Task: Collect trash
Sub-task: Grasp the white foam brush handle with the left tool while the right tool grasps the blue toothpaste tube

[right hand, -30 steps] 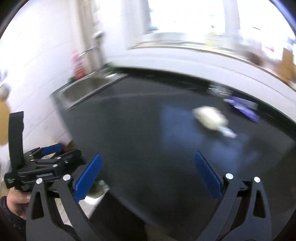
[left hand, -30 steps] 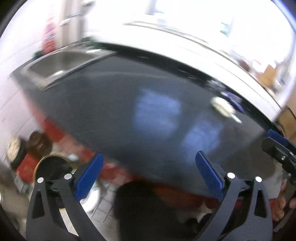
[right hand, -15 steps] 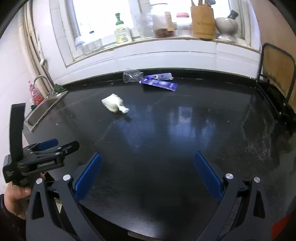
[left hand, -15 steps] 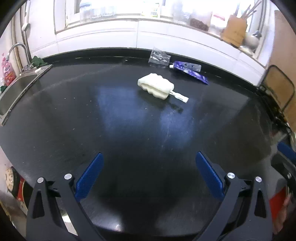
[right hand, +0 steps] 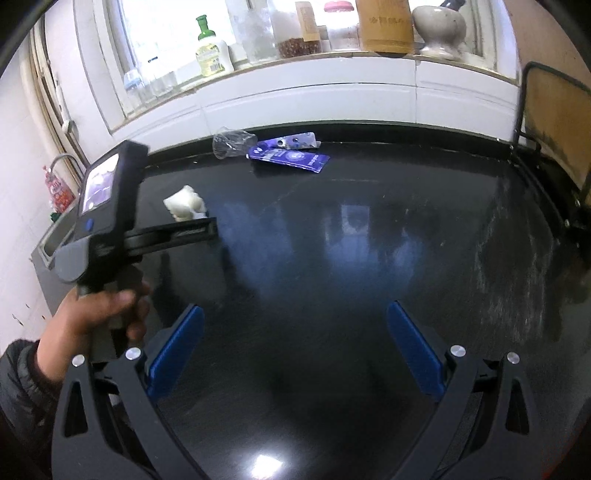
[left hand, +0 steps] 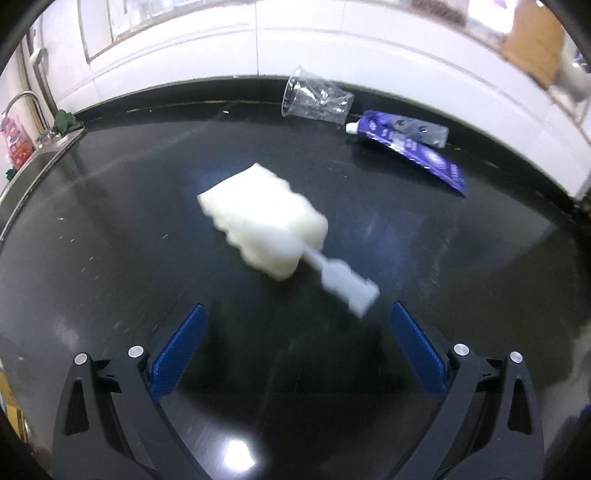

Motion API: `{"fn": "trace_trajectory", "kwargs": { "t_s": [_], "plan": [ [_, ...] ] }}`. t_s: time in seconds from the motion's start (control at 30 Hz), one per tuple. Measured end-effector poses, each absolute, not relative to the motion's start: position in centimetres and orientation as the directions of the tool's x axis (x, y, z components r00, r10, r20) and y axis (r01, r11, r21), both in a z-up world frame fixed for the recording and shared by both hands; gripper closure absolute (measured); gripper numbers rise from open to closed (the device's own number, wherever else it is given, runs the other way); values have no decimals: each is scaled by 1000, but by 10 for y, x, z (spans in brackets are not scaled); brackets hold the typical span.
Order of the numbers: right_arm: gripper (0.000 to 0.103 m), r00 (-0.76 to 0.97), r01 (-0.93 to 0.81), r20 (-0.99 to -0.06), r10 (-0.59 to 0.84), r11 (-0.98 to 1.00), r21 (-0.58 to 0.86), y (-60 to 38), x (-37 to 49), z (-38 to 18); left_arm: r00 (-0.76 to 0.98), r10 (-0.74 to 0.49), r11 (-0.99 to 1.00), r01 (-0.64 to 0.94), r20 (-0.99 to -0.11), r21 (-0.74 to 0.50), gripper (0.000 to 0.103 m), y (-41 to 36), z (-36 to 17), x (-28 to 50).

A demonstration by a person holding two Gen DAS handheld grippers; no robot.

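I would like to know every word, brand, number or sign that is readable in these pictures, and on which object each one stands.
No text can be read.
Purple tube: white round logo and print, too small.
Same purple tube, left wrist view: blurred.
Green-capped bottle on the sill: yellow label, illegible.
Wooden holder: faint marks, unreadable.
Red-labelled bottle by the sink: print blurred.
Clear cup and white sponge brush: no text.

we see a white sponge brush lying centre, handle toward 5 o'clock; clear cup and purple tube lie toward 1 o'clock.
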State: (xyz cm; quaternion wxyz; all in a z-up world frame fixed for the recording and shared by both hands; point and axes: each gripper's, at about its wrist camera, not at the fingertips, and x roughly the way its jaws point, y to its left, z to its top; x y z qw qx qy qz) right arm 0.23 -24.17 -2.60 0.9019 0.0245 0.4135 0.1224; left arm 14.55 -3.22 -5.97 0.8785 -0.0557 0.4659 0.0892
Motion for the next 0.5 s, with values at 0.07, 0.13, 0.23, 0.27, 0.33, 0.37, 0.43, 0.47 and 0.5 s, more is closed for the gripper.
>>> {"fn": "trace_trajectory", "kwargs": {
  "t_s": [0.07, 0.13, 0.23, 0.27, 0.33, 0.37, 0.43, 0.47, 0.5],
  "plan": [
    [7, 614, -227, -755, 229, 968, 109, -237, 22, -30, 538, 137, 970, -245, -832, 1, 7, -28, -64, 161],
    [7, 596, -259, -769, 233, 962, 90, -232, 43, -35, 533, 151, 966, -258, -832, 10, 7, -23, -65, 170],
    [7, 540, -337, -806, 244, 940, 59, -219, 98, -50, 533, 156, 965, -261, -832, 14, 7, -10, -65, 183],
    [7, 529, -354, -814, 242, 934, 48, -215, 112, -54, 531, 154, 966, -259, -833, 13, 7, -4, -65, 187],
    [7, 498, -406, -833, 242, 914, 22, -206, 152, -64, 526, 151, 966, -257, -837, 12, 7, 9, -65, 195],
    [7, 485, -432, -843, 233, 902, 0, -200, 176, -69, 525, 145, 968, -250, -839, 11, 7, 13, -65, 198],
    [7, 466, -475, -852, 239, 880, -13, -192, 206, -75, 528, 127, 977, -211, -840, 16, 7, 21, -64, 201],
    [7, 466, -487, -853, 236, 873, -25, -188, 221, -76, 532, 115, 982, -186, -839, 17, 7, 27, -65, 202],
    [7, 465, -499, -854, 232, 866, -37, -184, 238, -79, 534, 108, 985, -172, -839, 17, 7, 30, -65, 203]
  ]
}}
